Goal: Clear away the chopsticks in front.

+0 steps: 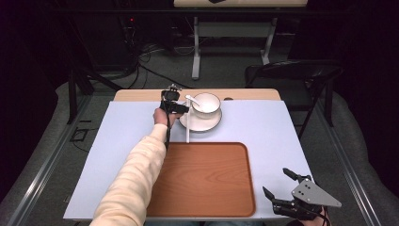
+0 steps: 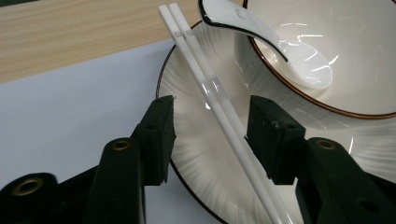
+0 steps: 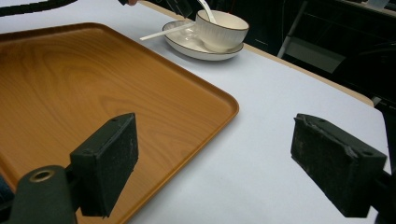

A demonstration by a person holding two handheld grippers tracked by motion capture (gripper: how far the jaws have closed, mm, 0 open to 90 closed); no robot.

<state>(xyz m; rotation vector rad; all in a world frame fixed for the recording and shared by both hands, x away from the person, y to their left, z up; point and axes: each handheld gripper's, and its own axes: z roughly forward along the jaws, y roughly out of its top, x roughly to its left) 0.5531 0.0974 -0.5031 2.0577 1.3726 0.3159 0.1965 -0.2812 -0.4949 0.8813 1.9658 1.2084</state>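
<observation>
A white bowl (image 1: 206,104) with a white spoon (image 1: 192,100) in it stands on a white plate (image 1: 201,123) at the far middle of the table. A pair of white chopsticks (image 1: 187,129) leans on the plate's left rim and reaches toward the tray. My left gripper (image 1: 178,107) hovers at the plate's left edge, open, its jaws on either side of the chopsticks (image 2: 219,105) without touching them. The spoon (image 2: 261,39) and bowl (image 2: 327,56) lie just beyond. My right gripper (image 1: 278,184) rests open and empty at the near right corner.
A brown wooden tray (image 1: 202,179) lies empty in the near middle of the light blue mat (image 1: 263,132). The tray (image 3: 70,93) sits left of the right jaws. A black chair (image 1: 291,73) stands beyond the table's far right edge.
</observation>
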